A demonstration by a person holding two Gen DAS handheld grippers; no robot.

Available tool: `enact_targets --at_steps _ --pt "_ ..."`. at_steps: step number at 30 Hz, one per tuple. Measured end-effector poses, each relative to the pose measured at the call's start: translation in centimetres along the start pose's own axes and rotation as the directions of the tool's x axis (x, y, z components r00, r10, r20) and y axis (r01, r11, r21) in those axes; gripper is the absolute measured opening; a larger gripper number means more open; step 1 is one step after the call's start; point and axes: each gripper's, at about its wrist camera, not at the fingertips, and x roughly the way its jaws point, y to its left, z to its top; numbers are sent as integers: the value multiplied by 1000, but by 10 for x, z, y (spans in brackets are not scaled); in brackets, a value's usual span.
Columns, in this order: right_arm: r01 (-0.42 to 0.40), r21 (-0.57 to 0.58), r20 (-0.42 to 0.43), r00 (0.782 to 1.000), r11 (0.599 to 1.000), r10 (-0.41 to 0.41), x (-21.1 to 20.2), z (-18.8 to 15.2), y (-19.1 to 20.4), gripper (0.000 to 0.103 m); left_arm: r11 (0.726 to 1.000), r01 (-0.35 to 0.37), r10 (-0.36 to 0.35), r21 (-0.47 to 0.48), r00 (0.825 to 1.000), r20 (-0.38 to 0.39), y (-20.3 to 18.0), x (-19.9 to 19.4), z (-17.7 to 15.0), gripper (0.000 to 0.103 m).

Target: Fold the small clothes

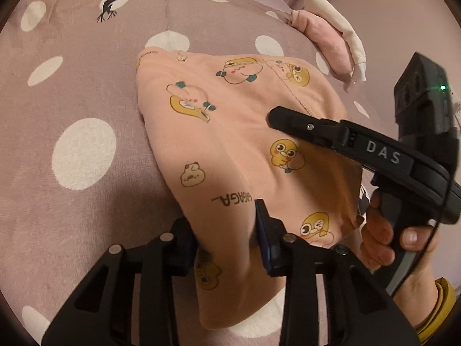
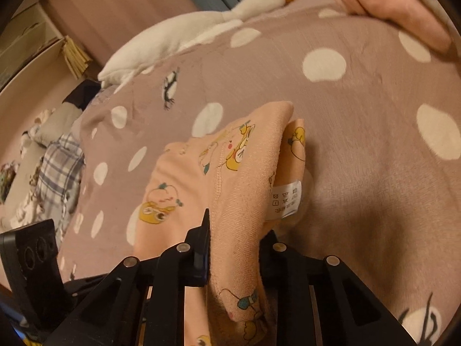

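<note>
A mauve plush bedspread with white polka dots (image 1: 86,109) fills both views, and on it, at the centre of the left wrist view, the task's thing is found: a small peach cotton garment printed with yellow cartoon ducks (image 1: 245,150), its far part lying on the spread and its near edge raised into the tongs. A folded pale pink and white cloth pile (image 1: 331,43) is seen at the upper right of that view, well apart from the garment, and a white plush goose toy (image 2: 201,26) lies along the top of the right wrist view. At the bottom centre of the left wrist view the left gripper (image 1: 227,245) is clamped on a gathered near corner of the garment, cloth being pinched between its blue pads. In the lower centre of the right wrist view the right gripper (image 2: 236,248) is clamped on a thick doubled edge beside the white care label (image 2: 286,199), though its right pad is hidden by the fabric. The step in hand is judged to be lifting the near edge over for a fold. It is best done if both corners are kept level, the cloth between them is held lightly taut, and the edge is laid squarely onto the far edge before release; otherwise a skewed, bunched fold may result.
</note>
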Motion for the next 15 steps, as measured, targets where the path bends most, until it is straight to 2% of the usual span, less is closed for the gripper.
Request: enact_targets --at_steps 6,15 --pt "7 -35 28 1000 999 -6 -23 -11 17 23 1000 18 -18 8 1000 18 -7 -22 -16 33" --pt "-41 -43 43 998 998 42 -60 -47 46 23 999 34 -34 15 999 -4 -24 -59 -65 33"
